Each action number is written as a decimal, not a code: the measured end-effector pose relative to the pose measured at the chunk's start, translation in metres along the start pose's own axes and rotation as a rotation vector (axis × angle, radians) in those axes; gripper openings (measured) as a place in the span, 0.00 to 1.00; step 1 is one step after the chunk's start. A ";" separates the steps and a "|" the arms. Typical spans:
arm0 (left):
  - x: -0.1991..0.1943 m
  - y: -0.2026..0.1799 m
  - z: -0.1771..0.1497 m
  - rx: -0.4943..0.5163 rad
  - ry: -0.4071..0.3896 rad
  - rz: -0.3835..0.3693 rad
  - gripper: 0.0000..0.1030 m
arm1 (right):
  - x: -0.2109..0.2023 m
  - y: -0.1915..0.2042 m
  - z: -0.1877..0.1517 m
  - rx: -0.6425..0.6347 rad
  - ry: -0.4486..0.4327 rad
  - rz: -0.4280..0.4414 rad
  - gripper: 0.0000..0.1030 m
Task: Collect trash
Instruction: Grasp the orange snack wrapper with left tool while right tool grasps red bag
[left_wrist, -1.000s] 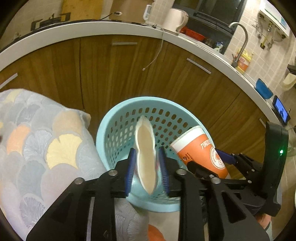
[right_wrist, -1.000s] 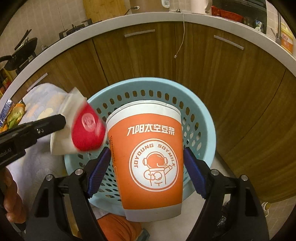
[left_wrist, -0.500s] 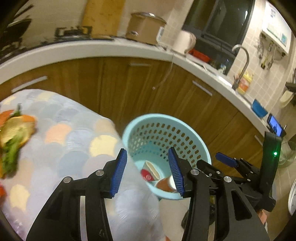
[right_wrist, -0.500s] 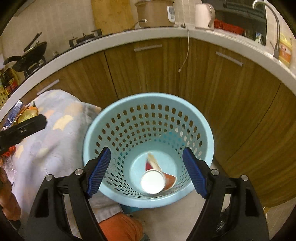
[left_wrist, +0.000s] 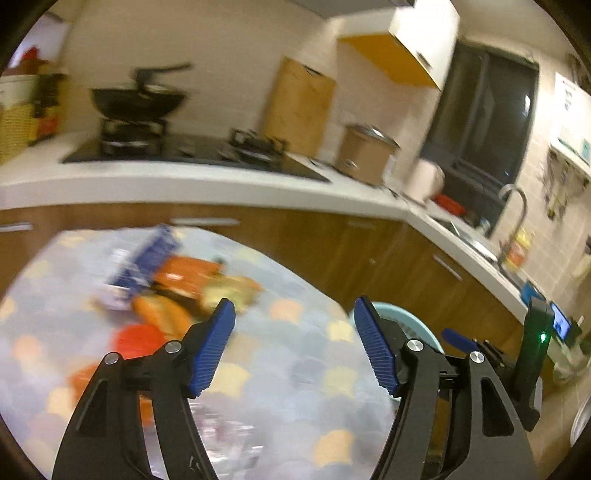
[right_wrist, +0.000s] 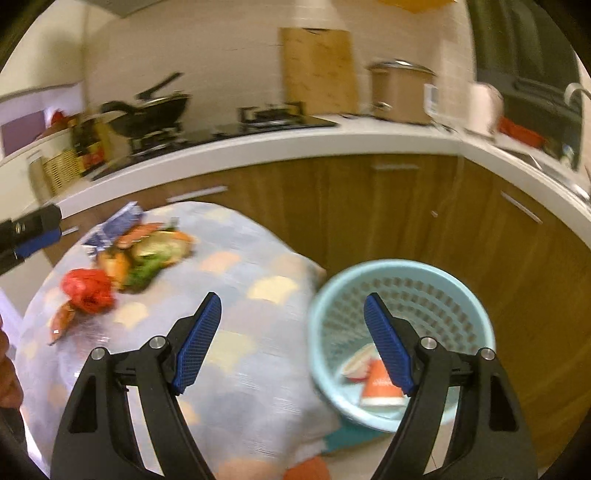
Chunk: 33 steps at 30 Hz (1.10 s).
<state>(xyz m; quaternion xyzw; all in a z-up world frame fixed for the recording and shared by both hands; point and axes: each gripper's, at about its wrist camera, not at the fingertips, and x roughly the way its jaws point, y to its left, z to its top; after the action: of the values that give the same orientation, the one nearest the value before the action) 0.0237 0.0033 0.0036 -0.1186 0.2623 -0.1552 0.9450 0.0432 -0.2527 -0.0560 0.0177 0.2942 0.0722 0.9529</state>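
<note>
Trash left to collect is a blurred heap of wrappers and food scraps (right_wrist: 140, 251) lying on the round table under a pale scallop-patterned cloth (right_wrist: 236, 354), with the perforated light-blue plastic bin (right_wrist: 402, 284) as the landmark beside that table. Taken from the left of the bin: farthest from it lies a crumpled red wrapper (right_wrist: 86, 290), then an orange packet and greens, and a blue-and-white foil pouch (right_wrist: 114, 225) at the back of the heap; in the left wrist view the same heap (left_wrist: 166, 288) shows ahead and to the left of the fingers. The heap seems to run from the red wrapper diagonally up to the blue pouch, away from the bin, though blur hides its edges. The left gripper (left_wrist: 293, 345) is spread wide and carries nothing, and sits just short of the heap, so it looks the nearer one. The right gripper (right_wrist: 291, 341) is likewise parted and empty, straddling the table edge and the bin, well apart from the heap. Inside the bin an orange paper cup (right_wrist: 380, 384) and a pale wrapper already rest. The coming reach probably goes forward and leftward, away from the bin.
</note>
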 end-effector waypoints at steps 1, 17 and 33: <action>-0.011 0.010 0.003 -0.011 -0.020 0.021 0.64 | 0.001 0.011 0.001 -0.013 -0.002 0.016 0.69; -0.057 0.123 -0.030 -0.118 0.034 0.191 0.65 | 0.047 0.130 -0.029 -0.102 0.118 0.267 0.35; 0.008 0.128 -0.076 0.072 0.265 0.200 0.66 | 0.057 0.165 -0.007 -0.181 0.132 0.292 0.35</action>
<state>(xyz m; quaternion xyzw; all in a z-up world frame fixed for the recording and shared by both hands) 0.0191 0.1080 -0.1031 -0.0364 0.3896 -0.0840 0.9164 0.0650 -0.0810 -0.0815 -0.0303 0.3428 0.2369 0.9085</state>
